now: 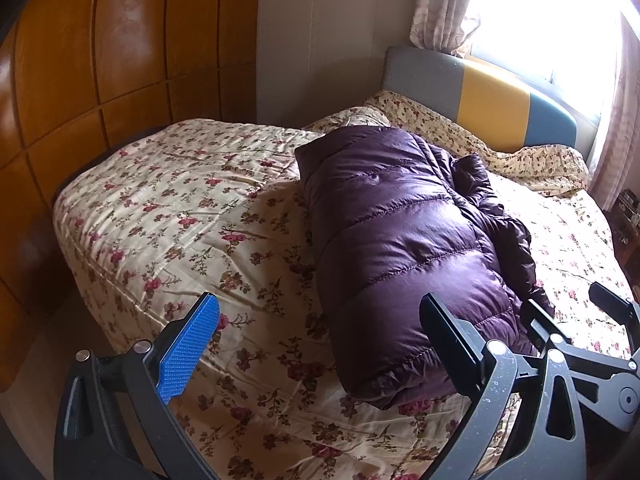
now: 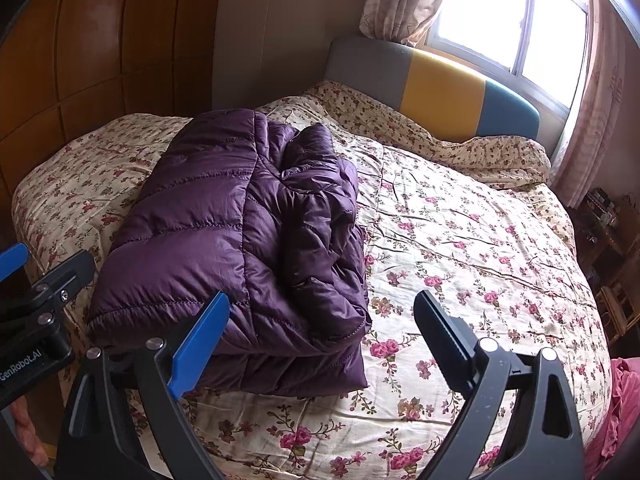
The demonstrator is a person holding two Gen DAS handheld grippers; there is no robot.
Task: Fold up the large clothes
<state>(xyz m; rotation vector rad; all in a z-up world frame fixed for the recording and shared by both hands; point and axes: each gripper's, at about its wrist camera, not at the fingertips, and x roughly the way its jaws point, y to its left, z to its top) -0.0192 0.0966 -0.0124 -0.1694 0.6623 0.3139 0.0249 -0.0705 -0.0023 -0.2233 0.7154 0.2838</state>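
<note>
A purple quilted puffer jacket (image 1: 400, 236) lies folded into a thick bundle on the floral bedspread (image 1: 180, 216). It also shows in the right wrist view (image 2: 240, 240), left of centre. My left gripper (image 1: 320, 320) is open and empty, held above the bed just in front of the jacket's near end. My right gripper (image 2: 320, 316) is open and empty, hovering over the jacket's near right corner. The right gripper also shows at the lower right of the left wrist view (image 1: 576, 308).
The bed has a grey, yellow and blue headboard (image 2: 440, 88) under a bright window (image 2: 508, 20) with curtains. Wooden wardrobe panels (image 1: 100, 60) line the left side. A pink cloth (image 2: 620, 412) lies at the bed's right edge. Cluttered shelves (image 2: 608, 232) stand at far right.
</note>
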